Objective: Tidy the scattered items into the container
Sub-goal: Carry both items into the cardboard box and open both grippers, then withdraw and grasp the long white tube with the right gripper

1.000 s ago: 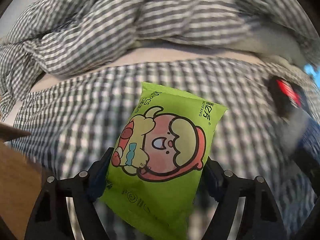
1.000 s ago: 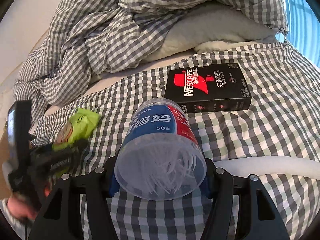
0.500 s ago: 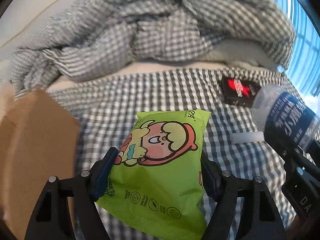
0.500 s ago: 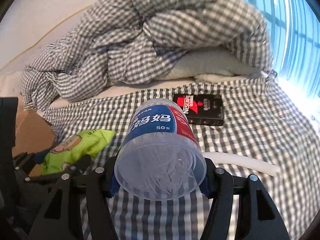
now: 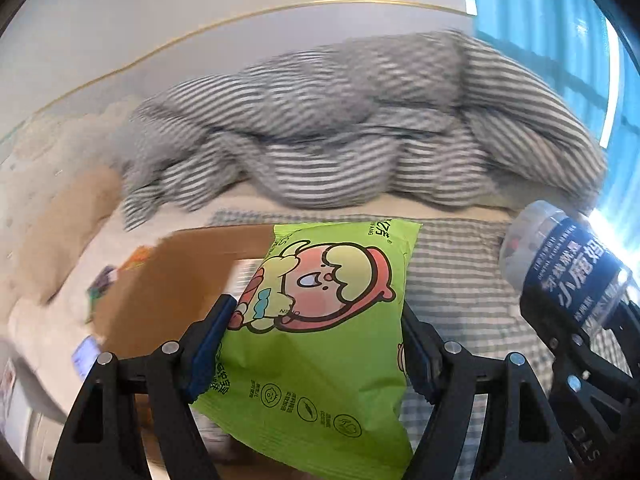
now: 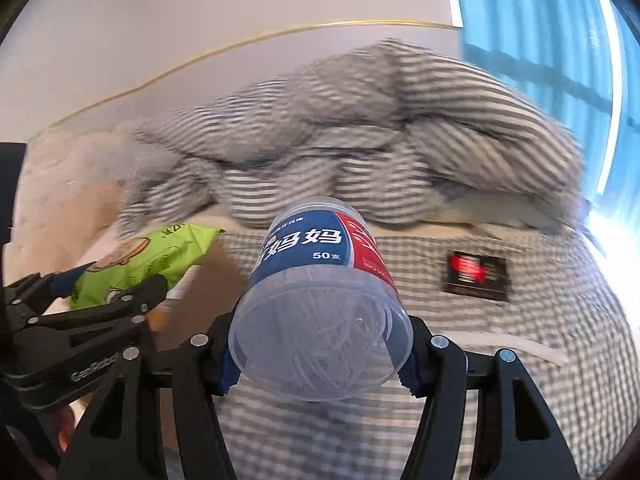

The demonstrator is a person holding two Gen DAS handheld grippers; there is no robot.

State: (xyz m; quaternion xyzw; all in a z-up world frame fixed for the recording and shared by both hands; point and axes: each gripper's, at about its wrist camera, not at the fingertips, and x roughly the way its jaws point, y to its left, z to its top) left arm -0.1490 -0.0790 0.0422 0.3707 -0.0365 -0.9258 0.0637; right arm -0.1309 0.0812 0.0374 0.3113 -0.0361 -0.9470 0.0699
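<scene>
My left gripper (image 5: 312,344) is shut on a green snack packet (image 5: 316,320) with a cartoon face, held in the air over the brown cardboard box (image 5: 168,288). My right gripper (image 6: 320,364) is shut on a clear round tub (image 6: 320,300) with a blue and red label, held over the checked bed. The tub also shows at the right of the left wrist view (image 5: 560,264). The packet (image 6: 148,256) and the left gripper (image 6: 108,292) show at the left of the right wrist view. A black Nescafe box (image 6: 476,276) lies on the bed at the right.
A crumpled grey checked duvet (image 5: 360,140) is piled at the back of the bed. A white tube (image 6: 516,352) lies on the checked sheet (image 6: 500,400) near the right gripper. Small colourful items (image 5: 104,280) lie left of the box. A window (image 6: 540,28) is at the right.
Both grippers have swung left and up with their loads. The cardboard box has come under the green packet, and the Nescafe box has moved further off to the right.
</scene>
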